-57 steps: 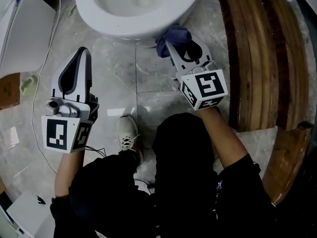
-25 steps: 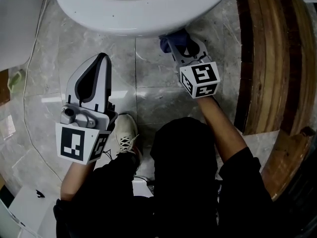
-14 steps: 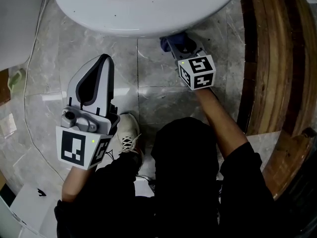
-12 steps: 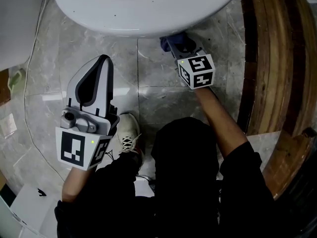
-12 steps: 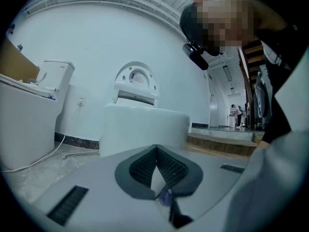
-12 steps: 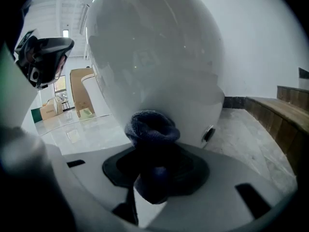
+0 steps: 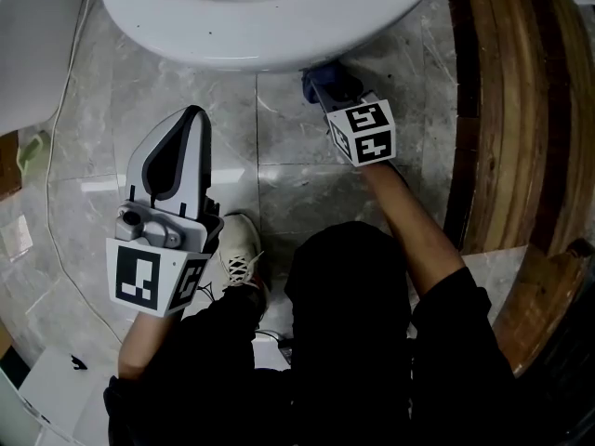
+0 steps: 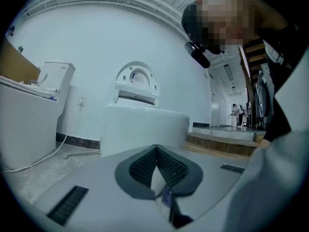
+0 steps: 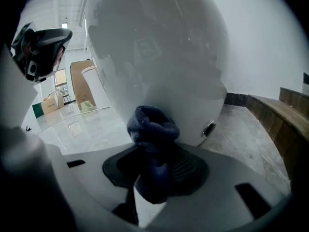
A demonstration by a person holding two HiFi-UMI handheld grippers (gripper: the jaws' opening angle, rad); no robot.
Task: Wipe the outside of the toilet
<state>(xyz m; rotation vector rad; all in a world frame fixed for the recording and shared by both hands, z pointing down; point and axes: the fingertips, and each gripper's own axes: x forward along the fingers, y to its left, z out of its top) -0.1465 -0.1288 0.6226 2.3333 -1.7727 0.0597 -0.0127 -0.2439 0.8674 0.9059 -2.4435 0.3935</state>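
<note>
A white toilet (image 7: 270,26) fills the top of the head view; its bowl front (image 9: 159,66) looms in the right gripper view. My right gripper (image 7: 325,84) reaches under the bowl's front rim, shut on a dark blue cloth (image 7: 318,74). The bunched cloth (image 9: 152,129) sticks out between the jaws, close to the bowl's lower front. My left gripper (image 7: 189,124) hangs over the floor left of centre, shut with nothing in it. The left gripper view shows its closed jaws (image 8: 157,151) pointing at another toilet (image 8: 140,129) across the room.
Curved wooden steps (image 7: 507,110) run along the right. A white cable (image 7: 56,156) trails over the grey marble floor (image 7: 297,175) at the left. The person's shoe (image 7: 240,249) stands between the grippers. White boxes (image 7: 37,35) sit at the upper left.
My right gripper has pushed the cloth forward, further under the front of the bowl. The view moved closer to the toilet since the oldest frame. My left gripper has barely moved.
</note>
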